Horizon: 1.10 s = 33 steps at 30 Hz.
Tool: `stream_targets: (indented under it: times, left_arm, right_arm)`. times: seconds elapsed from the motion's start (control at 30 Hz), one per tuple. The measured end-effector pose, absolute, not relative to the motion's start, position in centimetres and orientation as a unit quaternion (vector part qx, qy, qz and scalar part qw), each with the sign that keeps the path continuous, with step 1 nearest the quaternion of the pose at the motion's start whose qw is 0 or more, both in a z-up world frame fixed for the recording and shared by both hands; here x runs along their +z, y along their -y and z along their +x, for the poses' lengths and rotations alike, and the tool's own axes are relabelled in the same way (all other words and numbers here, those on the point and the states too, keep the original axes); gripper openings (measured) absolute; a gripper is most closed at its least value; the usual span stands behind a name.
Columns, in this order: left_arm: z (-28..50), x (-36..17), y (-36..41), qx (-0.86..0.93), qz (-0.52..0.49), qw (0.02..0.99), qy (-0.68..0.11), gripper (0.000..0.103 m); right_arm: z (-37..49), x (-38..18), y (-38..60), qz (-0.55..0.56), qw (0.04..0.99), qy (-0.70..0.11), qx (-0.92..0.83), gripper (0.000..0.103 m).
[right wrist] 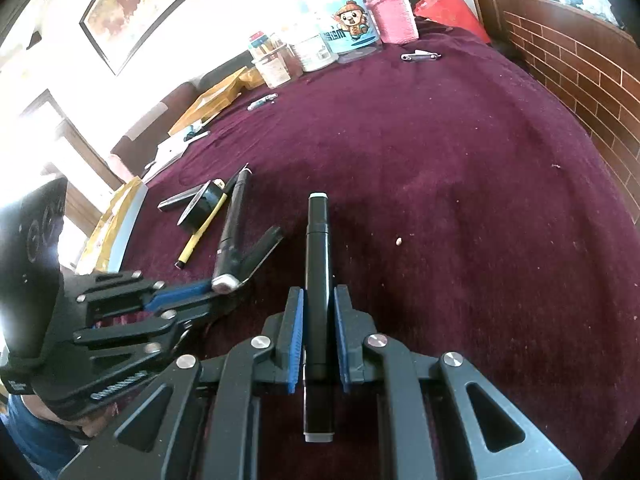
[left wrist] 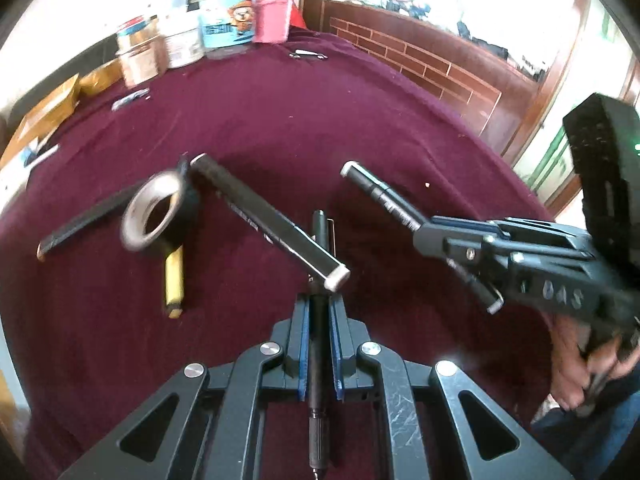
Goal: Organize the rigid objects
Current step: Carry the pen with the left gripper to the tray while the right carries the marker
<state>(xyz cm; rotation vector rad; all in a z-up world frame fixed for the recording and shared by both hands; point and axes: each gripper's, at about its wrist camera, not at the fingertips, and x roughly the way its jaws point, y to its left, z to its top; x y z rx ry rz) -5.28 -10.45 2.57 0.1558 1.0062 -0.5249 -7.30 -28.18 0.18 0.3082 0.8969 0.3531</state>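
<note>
1. The left claw (left wrist: 319, 322) is clamped on a thin black pen (left wrist: 319, 344), which runs lengthwise between the blue pads and pokes out toward 12 o'clock in the left wrist view.
2. The right claw (right wrist: 319, 320) is clamped on a thick black marker (right wrist: 318, 280) with grey end caps; the marker lies along the claw's line and points to 12 o'clock in the right wrist view.
3. In the left wrist view the right claw comes in from 3 o'clock, its marker slanting toward 11 o'clock above the maroon surface (left wrist: 280, 120).
4. A second marker (left wrist: 268, 220), black with a grey cap, slants from 11 o'clock down to the centre of that view; its near end is just in front of the left claw's tips and crosses over the pen.
5. At 9 o'clock in the left wrist view a tape roll (left wrist: 154, 212) is blurred; it overlaps a yellow pencil (left wrist: 175, 280) and a flat black bar (left wrist: 80, 224).
6. In the right wrist view the same cluster lies at 10 o'clock, the left claw reaching in from 8 o'clock.
7. Jars and a pink container (left wrist: 274, 14) stand at the far edge of the surface, at 12 o'clock, well apart from the cluster.
8. A hand (left wrist: 580, 364) grips the right claw's handle at 4 o'clock in the left wrist view.
</note>
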Motion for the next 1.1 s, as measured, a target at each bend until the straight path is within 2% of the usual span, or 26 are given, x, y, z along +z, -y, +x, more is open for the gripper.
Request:
stream_targets:
  times: [0.37,1.1]
  left_arm:
    - [-8.0,4.9,2.9,-0.263,-0.004,0.867,-0.423,0.008]
    - [-9.4,8.0,-12.1,-0.061,-0.064,0.943,-0.32,0.008]
  right_arm:
    - [-8.9,2.3,26.8,0.178,0.885,-0.39,0.18,0.014]
    - [-7.8,7.2,8.1,0.066,0.856,-0.403,0.316,0.014]
